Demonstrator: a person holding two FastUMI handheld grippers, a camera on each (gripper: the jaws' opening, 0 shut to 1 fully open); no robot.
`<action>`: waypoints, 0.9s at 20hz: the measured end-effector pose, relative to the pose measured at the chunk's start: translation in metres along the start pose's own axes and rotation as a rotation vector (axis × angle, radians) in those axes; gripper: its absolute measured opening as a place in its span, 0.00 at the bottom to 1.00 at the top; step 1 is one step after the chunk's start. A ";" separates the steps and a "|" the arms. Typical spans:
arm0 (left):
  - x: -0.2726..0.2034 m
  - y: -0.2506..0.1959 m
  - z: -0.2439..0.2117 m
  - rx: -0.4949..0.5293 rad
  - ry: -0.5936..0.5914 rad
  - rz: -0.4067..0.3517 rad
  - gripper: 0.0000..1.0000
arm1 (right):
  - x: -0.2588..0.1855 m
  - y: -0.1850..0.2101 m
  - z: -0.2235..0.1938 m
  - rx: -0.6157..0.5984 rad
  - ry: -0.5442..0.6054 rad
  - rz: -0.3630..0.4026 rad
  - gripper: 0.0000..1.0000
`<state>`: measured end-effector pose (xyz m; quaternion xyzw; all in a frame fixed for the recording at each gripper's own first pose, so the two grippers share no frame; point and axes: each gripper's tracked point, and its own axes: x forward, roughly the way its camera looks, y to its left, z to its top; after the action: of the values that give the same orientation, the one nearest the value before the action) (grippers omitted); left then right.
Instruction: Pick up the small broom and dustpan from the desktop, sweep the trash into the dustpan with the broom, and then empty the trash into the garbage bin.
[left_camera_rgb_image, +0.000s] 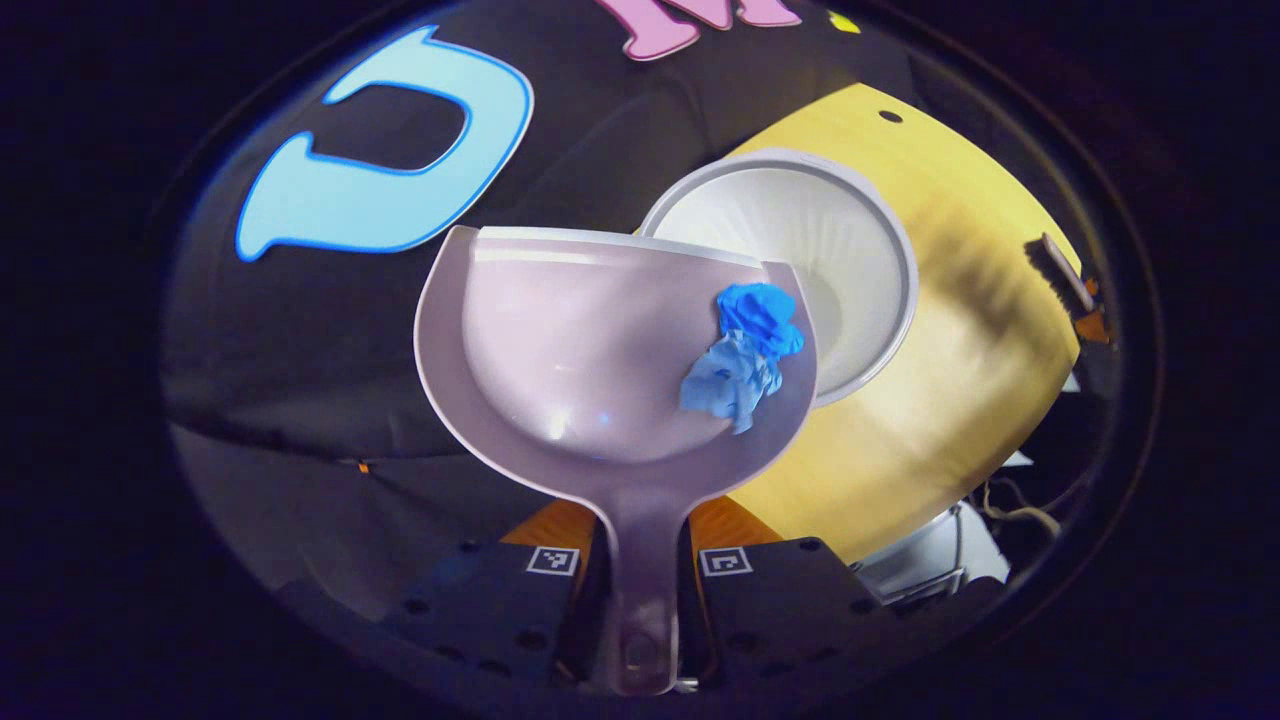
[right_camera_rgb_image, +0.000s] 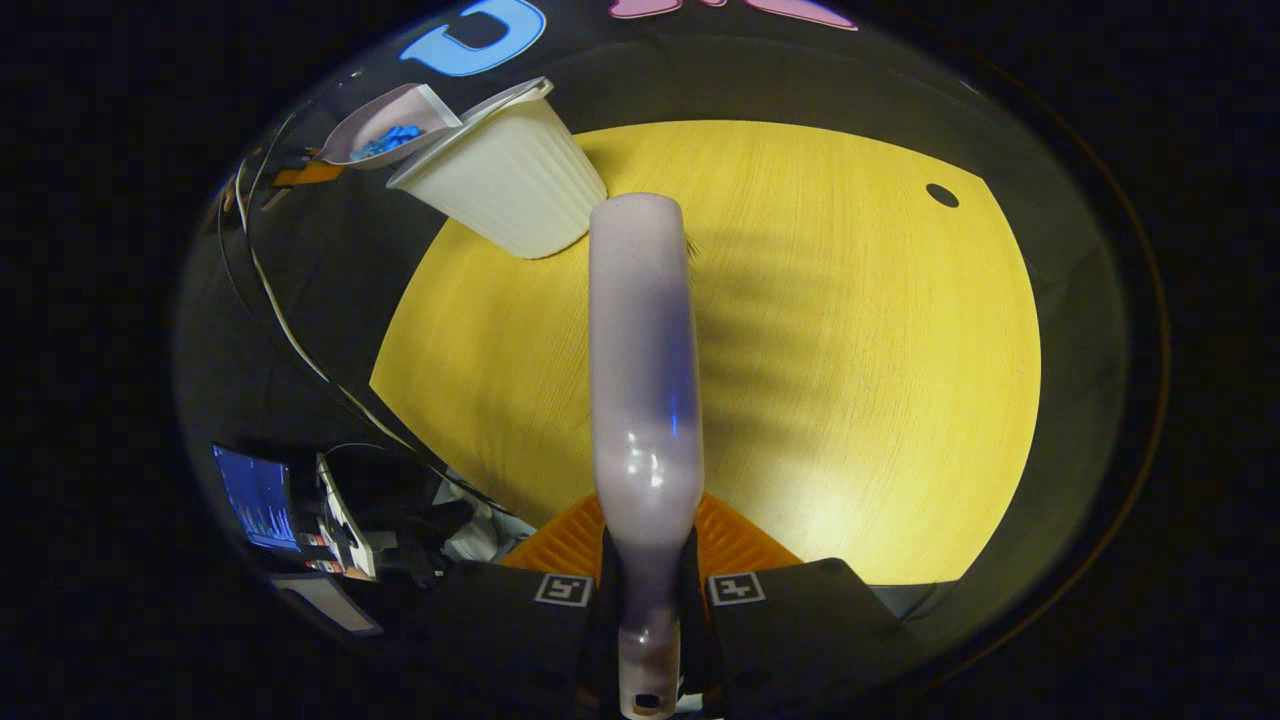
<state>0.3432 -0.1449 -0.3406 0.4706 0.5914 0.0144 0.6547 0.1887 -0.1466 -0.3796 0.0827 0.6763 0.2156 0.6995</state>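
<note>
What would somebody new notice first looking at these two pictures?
Probably the crumpled blue trash, bright against the pale dustpan that the left tool holds by its handle, beside the open white garbage bin. In the right gripper view, the broom runs up the middle, clamped in the right tool above the yellow desktop, with the bin at the far left corner.

blue trash (left_camera_rgb_image: 745, 360), ribbed white bin (left_camera_rgb_image: 810, 250)
</note>
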 end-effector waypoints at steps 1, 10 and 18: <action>0.000 -0.023 0.011 0.064 0.016 0.030 0.28 | 0.000 -0.003 -0.002 0.012 -0.001 -0.005 0.28; 0.002 -0.141 0.028 0.068 -0.054 0.022 0.28 | -0.002 -0.011 0.002 0.038 -0.026 -0.012 0.28; -0.005 -0.212 0.062 -0.377 -0.534 -0.209 0.27 | -0.028 0.009 0.013 0.032 -0.087 -0.005 0.28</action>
<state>0.2762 -0.3034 -0.4799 0.2654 0.4310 -0.0674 0.8598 0.2001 -0.1478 -0.3497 0.1016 0.6487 0.1990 0.7275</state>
